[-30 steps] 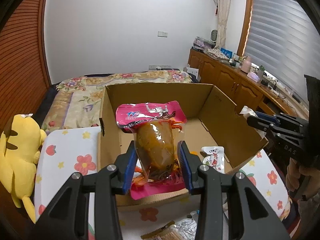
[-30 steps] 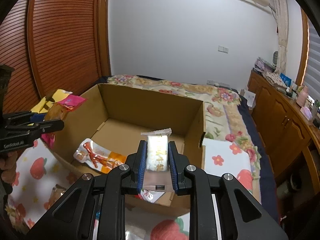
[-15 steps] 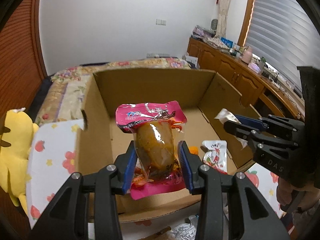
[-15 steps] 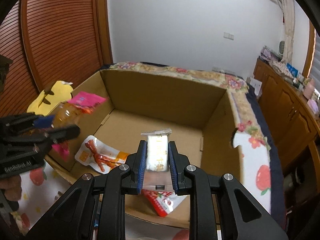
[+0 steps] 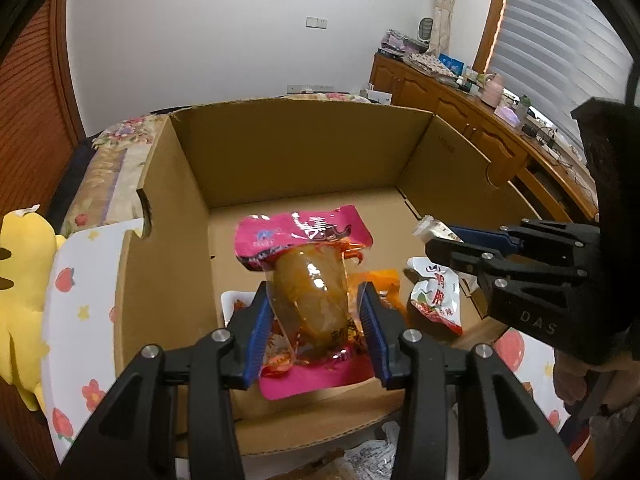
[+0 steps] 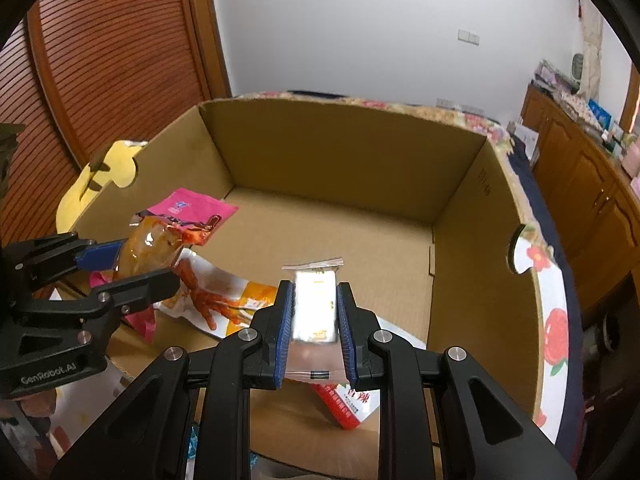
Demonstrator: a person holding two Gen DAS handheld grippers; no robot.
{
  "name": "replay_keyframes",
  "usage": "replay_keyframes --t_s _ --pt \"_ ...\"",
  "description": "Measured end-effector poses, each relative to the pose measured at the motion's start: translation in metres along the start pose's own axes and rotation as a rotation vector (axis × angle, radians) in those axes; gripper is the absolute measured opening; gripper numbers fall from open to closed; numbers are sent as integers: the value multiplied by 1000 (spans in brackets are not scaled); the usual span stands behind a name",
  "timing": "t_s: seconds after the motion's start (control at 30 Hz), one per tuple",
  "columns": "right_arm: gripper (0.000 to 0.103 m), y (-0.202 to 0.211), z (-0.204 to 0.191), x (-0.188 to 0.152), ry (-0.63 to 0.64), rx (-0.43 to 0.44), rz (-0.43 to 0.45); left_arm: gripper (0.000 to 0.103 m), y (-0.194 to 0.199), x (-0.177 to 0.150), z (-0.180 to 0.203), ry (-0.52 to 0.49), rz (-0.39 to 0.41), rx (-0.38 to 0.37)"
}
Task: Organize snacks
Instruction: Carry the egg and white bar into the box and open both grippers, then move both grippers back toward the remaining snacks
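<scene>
Blue pads of the left gripper (image 5: 316, 328) are set on both sides of a pink pouch (image 5: 308, 280) with a clear, oily-looking middle; the jaws are opening, with the pouch still between them and the pads still touching its film. The pouch is judged to be soft, slippery and rather heavy for its size, so it is best taken at the thick middle, as it is now, not at the thin sealed edge. A small white packet (image 6: 315, 306) is held tightly by the right gripper (image 6: 315, 328); it looks light and somewhat stiff. Both are held over the near part of a cardboard box (image 5: 304, 152). Below them an orange chicken-feet packet (image 6: 216, 300) and a red-and-white packet (image 5: 436, 296) are lying on the floor. The far half of the floor is bare. The near wall is just under both tools, and the two tools are near each other.
</scene>
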State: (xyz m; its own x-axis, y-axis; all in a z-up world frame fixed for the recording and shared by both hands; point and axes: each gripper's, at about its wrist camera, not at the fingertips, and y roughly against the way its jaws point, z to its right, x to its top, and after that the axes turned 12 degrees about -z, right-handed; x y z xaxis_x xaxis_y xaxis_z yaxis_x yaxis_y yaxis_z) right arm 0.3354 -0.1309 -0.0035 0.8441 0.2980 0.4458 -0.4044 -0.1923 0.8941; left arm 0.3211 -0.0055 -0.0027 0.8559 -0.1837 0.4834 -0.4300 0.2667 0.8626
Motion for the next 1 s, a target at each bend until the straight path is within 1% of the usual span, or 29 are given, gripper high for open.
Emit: replay_keyframes --t_s 0.03,0.1,0.13,0.17,0.3,0.33,0.4,0.5,0.6,0.63,0.67,0.7,0.73,0.8,0.87,1.0 --pt "21 -1 1 0 0 5 -5 43 -1 0 0 -1 1 -1" --pt "21 -2 3 -3 -2 16 -13 50 0 1 1 -3 2 -13" --pt "21 -3 5 -3 -4 18 -19 56 1 1 2 -3 10 -28" --pt "23 -5 6 -3 -6 18 -25 60 3 1 2 -2 14 -36" --pt "30 -2 8 -5 -9 22 -22 61 8 0 4 -3 32 -33" --pt "35 -1 7 -6 -3 24 -18 61 10 -1 4 -3 38 -31" --pt "36 2 8 -8 -4 24 -8 61 15 -2 3 4 52 -31" --pt "36 13 7 -13 -1 47 29 62 27 -7 -1 20 86 -46" --pt "36 31 5 -21 7 45 81 66 42 -12 -1 33 126 -57" --pt "36 39 4 -25 14 49 103 69 49 -14 0 30 144 -63" --pt "36 46 4 -29 20 49 122 74 54 -16 1 27 160 -66" --pt "36 54 3 -33 27 51 141 77 59 -18 1 25 176 -69" --pt "36 63 3 -38 35 52 163 77 66 -21 2 23 203 -70" --pt "36 80 4 -46 41 58 204 77 75 -25 2 31 230 -67" --pt "38 96 6 -58 48 82 235 78 85 -33 2 34 260 -86" --pt "39 116 8 -80 67 80 273 78 97 -51 3 33 292 -78"
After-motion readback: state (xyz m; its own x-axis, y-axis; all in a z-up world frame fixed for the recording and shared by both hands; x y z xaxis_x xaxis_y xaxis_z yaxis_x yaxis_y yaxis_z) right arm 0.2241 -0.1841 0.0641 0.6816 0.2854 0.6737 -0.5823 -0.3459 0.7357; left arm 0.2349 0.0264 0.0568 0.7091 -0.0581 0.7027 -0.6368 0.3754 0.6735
